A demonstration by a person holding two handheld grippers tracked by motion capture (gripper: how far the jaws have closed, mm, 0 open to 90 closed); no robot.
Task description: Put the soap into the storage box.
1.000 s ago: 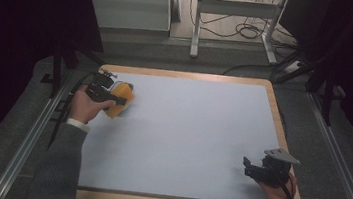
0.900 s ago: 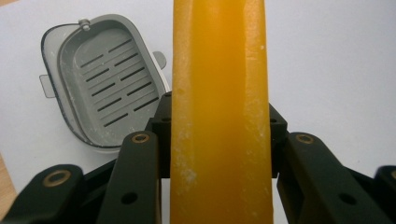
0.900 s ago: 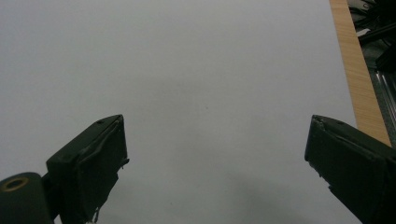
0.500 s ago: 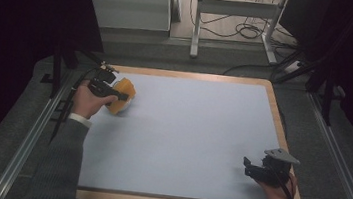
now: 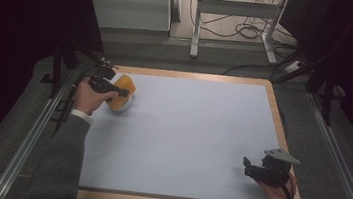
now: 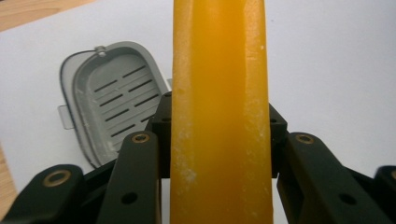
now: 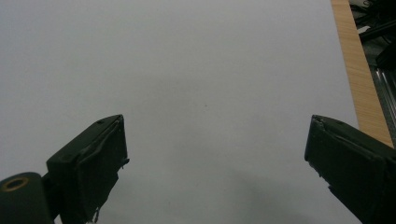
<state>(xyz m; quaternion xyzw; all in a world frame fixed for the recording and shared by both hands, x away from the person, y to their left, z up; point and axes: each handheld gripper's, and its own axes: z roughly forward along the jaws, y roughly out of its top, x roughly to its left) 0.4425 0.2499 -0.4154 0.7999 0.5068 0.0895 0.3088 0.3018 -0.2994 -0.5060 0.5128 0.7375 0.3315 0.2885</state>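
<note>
So compared with a second ago not a lot has changed: the left gripper (image 5: 115, 91) has shifted just a bit at the far left corner of the surface, and it's still got its jaws pinching the orange, rounded-edge bar of soap (image 6: 219, 112). In the high view the soap (image 5: 125, 84) looks slightly more tipped up than before, edge-on between the jaws, and in the left gripper view it runs straight up the middle with both black jaws pressed against its sides. Right under and a bit left of it in that view sits the grey plastic soap dish with drain slots (image 6: 109, 100), lying flat on the pale blue surface (image 5: 186, 131); in the high view the soap and gripper are over a pale object there, mostly covered by them. The right gripper (image 5: 257, 170) hasn't budged, parked at the near right corner close to the wooden edge strip (image 5: 276, 111), jaws spread wide with nothing between them, just bare surface ahead in the right gripper view. Beyond the far edge there's a metal frame leg (image 5: 196, 26) and loose cables (image 5: 243, 29) on the floor. Nothing sits between the soap and the dish.
</note>
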